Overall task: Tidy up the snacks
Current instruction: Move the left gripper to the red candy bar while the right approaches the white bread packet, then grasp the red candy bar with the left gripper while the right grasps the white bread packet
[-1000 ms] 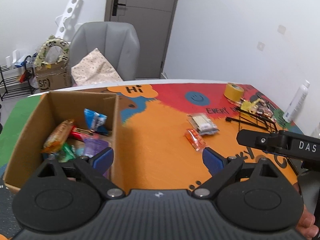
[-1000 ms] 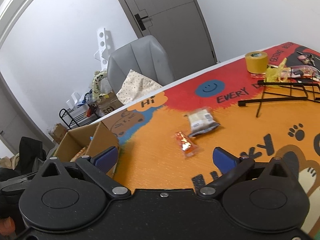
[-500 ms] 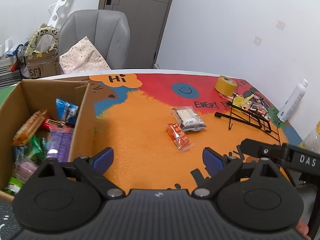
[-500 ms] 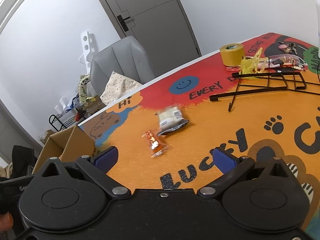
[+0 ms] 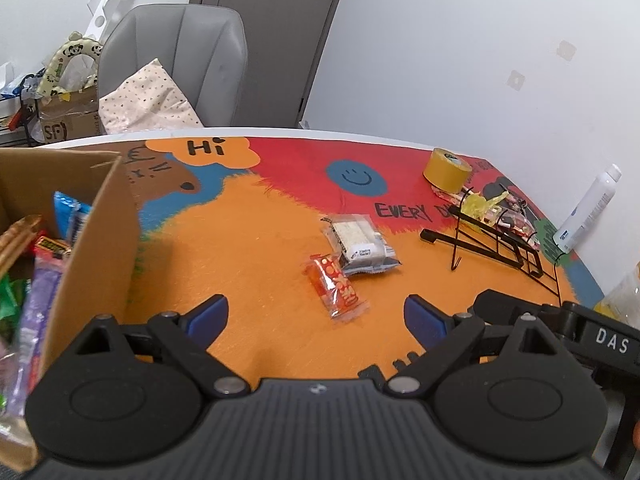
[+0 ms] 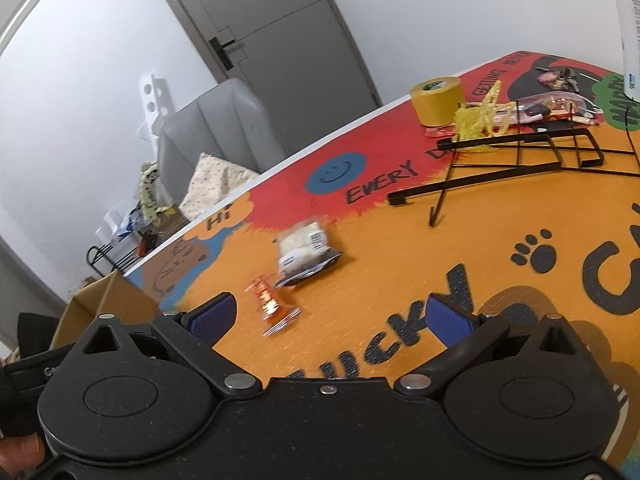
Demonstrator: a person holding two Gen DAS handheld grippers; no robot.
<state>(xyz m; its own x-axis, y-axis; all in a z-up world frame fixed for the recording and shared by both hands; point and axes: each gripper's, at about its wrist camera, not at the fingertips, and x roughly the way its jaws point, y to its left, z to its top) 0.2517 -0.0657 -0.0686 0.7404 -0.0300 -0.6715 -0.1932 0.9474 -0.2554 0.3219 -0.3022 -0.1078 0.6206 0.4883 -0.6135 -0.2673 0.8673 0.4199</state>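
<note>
Snacks are lying mid-table: orange packet [image 5: 335, 285] touching white packet [image 5: 360, 245], wire rack [image 5: 496, 240] beyond. Left gripper [image 5: 316, 316] and right gripper [image 6: 330, 316] are gaping empty; only left view is showing the box [image 5: 96, 240] contents.

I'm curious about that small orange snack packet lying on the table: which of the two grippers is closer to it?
Left, though only slightly. The left gripper is open with the orange snack packet just ahead, between its fingers. The right gripper is open too; the packet lies left of its centre.
</note>
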